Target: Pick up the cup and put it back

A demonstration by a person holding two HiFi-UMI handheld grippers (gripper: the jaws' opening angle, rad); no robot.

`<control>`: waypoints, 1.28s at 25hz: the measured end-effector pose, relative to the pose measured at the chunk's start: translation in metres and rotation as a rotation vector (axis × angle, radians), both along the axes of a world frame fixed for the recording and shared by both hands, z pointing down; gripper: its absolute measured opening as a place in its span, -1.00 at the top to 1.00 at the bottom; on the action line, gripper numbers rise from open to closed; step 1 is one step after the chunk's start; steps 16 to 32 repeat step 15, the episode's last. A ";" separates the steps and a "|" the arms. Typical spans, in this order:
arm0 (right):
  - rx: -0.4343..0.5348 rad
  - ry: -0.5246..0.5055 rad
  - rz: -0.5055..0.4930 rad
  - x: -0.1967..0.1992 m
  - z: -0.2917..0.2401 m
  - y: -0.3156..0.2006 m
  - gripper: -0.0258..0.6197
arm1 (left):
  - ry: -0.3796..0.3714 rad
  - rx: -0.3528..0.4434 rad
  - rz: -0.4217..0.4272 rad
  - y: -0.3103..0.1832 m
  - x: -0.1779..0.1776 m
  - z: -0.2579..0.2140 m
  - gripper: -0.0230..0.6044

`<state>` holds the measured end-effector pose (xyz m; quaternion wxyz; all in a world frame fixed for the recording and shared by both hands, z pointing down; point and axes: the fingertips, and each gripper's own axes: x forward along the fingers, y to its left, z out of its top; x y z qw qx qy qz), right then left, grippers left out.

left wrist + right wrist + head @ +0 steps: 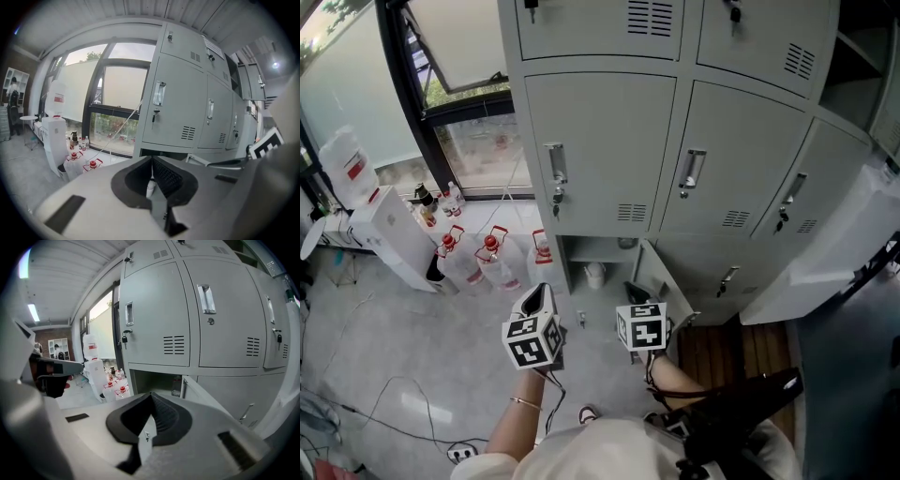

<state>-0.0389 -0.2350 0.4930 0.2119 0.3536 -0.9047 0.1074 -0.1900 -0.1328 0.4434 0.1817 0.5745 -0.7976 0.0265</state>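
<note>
Cup (595,275) sits in the locker (611,255) — plain only in head view.

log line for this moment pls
phase: before pickup | left gripper: shut, empty | right gripper: shut, empty | cup: in open locker, untouched

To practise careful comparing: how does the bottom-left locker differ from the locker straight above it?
The bottom-left locker stands open, its door swung out to the right; the locker above is shut. The bottom-left locker shows a white cup inside; the locker above shows nothing of its inside. Both are light grey metal.
</note>
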 end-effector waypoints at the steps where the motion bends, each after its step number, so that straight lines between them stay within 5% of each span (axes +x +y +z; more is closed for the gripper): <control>1: -0.001 0.000 0.000 0.001 0.000 0.000 0.95 | 0.001 -0.001 0.000 0.000 0.001 0.001 0.89; 32: 0.016 -0.016 0.010 0.012 -0.006 0.002 0.95 | 0.001 -0.007 -0.018 0.007 0.006 0.005 0.89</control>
